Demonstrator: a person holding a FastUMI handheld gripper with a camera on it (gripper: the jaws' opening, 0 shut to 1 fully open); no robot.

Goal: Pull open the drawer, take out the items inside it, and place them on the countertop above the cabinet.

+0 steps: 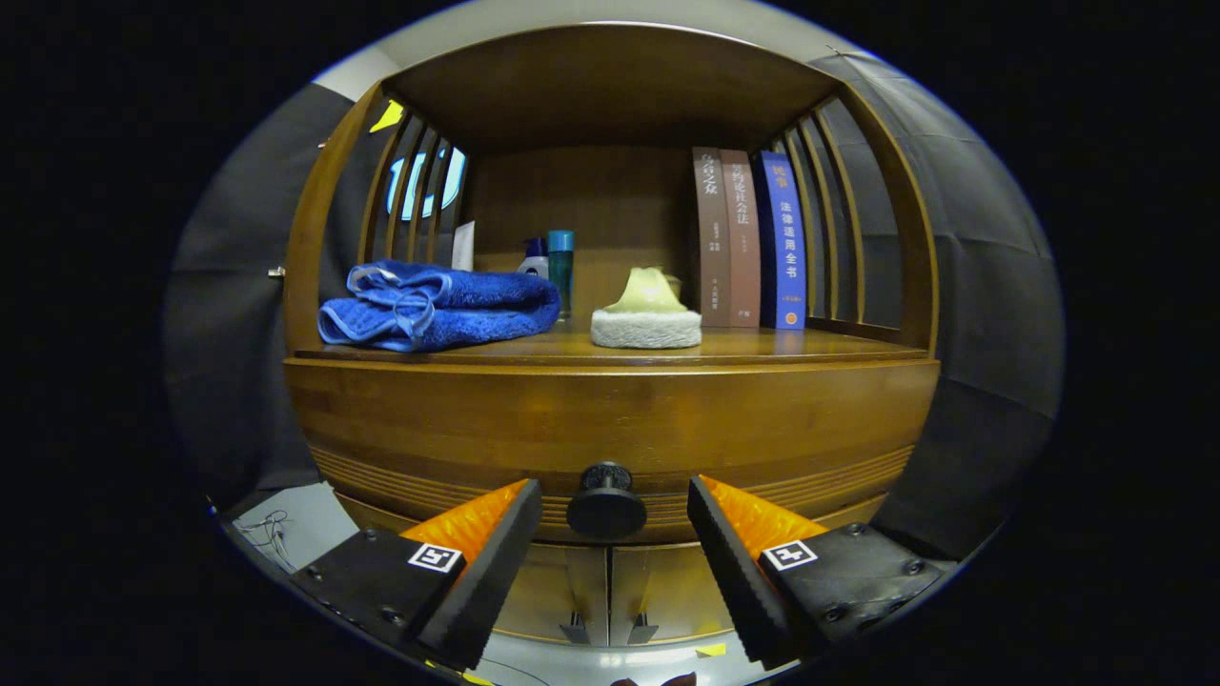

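Observation:
A wooden cabinet stands before me, its drawer front (610, 419) closed, with a round dark knob (606, 502) low at its middle. My gripper (610, 510) is open, one finger to each side of the knob, with a gap between each finger and the knob. Above the drawer runs the countertop (762, 345) of the cabinet's open shelf. What lies inside the drawer is hidden.
On the countertop lie a folded blue towel (434, 305), two small bottles (553, 262), a pale slipper-like thing (646, 310) and three upright books (748, 238). Slatted wooden sides close the shelf left and right. Below the drawer are two cabinet doors (610, 591).

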